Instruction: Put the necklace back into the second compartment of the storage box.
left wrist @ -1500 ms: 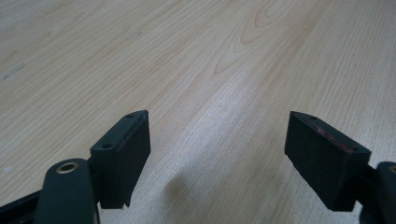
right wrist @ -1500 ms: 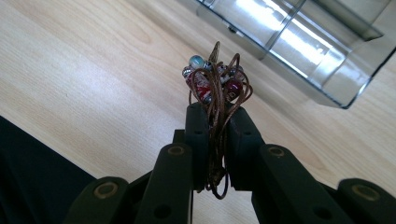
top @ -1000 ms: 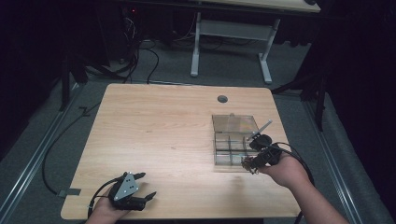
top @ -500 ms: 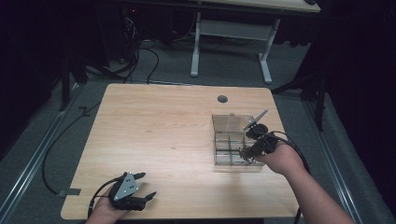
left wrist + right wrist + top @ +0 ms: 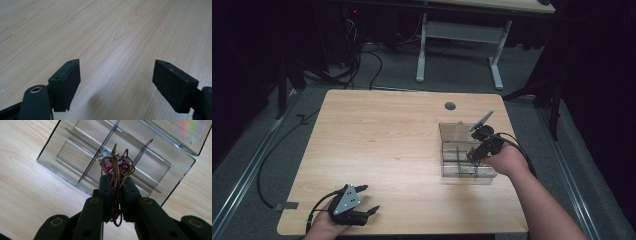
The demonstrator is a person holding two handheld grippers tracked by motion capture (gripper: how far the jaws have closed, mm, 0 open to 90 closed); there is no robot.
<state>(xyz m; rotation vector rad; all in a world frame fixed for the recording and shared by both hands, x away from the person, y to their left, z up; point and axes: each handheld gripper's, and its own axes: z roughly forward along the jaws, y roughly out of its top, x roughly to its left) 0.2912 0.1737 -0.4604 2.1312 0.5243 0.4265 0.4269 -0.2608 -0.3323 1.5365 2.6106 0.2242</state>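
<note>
A clear plastic compartment box (image 5: 462,165) (image 5: 75,147) lies open on the right half of the wooden table, its lid (image 5: 454,131) folded back. My right gripper (image 5: 474,154) (image 5: 116,178) hangs just over the box's dividers, shut on a bunch of brown cord strung with red and pale beads (image 5: 115,163). The cord loops out above and below the pads. At the table's front left my left gripper (image 5: 367,199) (image 5: 116,75) rests low over bare wood, open, with nothing between its fingers.
The table (image 5: 377,140) has a grey cable grommet (image 5: 450,106) near its far edge. Beyond the table stand a white desk frame (image 5: 457,40) and loose floor cables (image 5: 362,55). A cable (image 5: 272,165) trails off the front left corner.
My right gripper has carried the beaded cord up and to the left, from the box's front right corner to over its compartments. The left gripper has stayed put.
</note>
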